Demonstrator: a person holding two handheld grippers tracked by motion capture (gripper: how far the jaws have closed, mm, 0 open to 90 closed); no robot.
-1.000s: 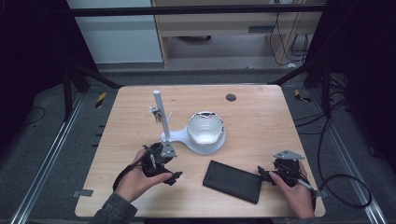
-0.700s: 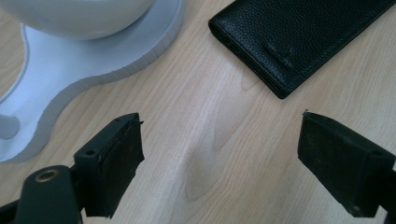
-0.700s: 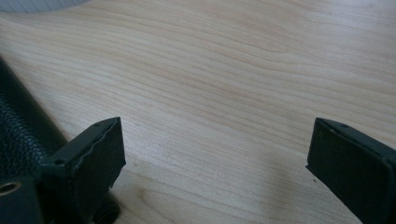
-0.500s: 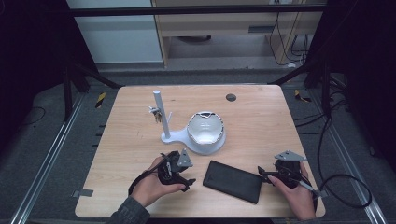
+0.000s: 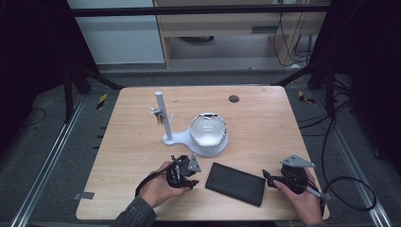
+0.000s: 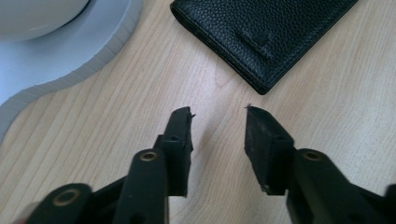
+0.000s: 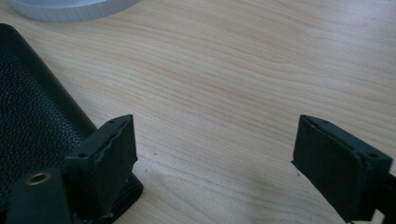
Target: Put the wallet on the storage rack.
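Approach is the step in hand, as I judge it: both claws close in on the flat black grained-leather wallet (image 5: 235,183) lying on the pale wooden bench (image 5: 265,123), and neither has hold of it yet. The left claw (image 5: 188,173) has its jaws spread a little, with nothing between them; in the left gripper view the wallet's near corner (image 6: 261,86) sits just ahead of the tips and slightly to the right, apart from them. The right claw (image 5: 267,178) is spread wide and empty; in the right gripper view the wallet's end (image 7: 42,116) lies at its left jaw, which stands over or against the edge, and I cannot tell whether they touch. The wallet lies between the two claws, flat and closed, its long axis running from one claw to the other, one short end toward each, the end nearer the right claw lying a little closer to the person. The next move probably calls for lowering one jaw to slip under a thin edge, since the wallet sits flush on the wood, while the other claw steadies the opposite end. Beyond the left claw stands a white plastic stand with an upright post and a round dish (image 5: 208,137), well clear of the right claw.
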